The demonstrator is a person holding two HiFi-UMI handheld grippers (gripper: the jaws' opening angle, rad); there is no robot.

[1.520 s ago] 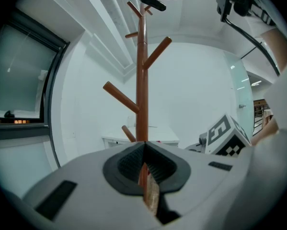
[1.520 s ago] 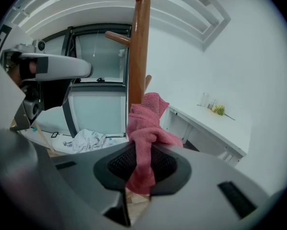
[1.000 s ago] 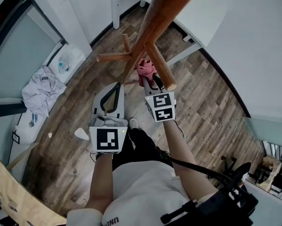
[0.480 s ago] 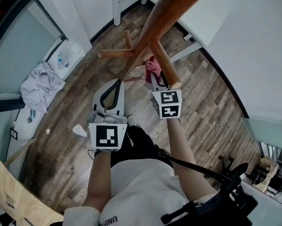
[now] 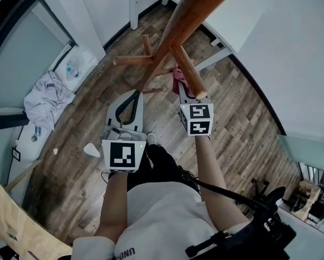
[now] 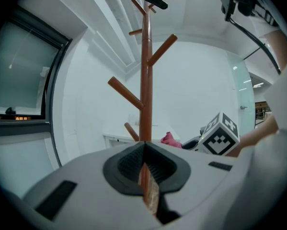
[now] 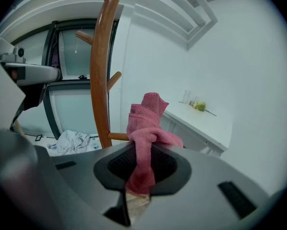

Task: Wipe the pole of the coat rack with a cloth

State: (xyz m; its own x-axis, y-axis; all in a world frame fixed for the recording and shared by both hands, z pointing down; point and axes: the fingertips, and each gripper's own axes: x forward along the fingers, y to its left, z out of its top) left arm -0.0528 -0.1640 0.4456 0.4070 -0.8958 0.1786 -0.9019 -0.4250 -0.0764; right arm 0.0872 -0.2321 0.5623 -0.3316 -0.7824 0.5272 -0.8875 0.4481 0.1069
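Your right hand-held gripper (image 7: 144, 150) pinches the pink cloth (image 7: 145, 121), which stands up out of its jaws just beside the pole (image 7: 99, 80) of the coat rack, low down by a slanting peg (image 5: 189, 76); whether cloth and pole touch cannot be told. Your left hand-held gripper (image 6: 144, 145) has its jaws pressed together at the tips with nothing between them, held lower and apart from the pole.
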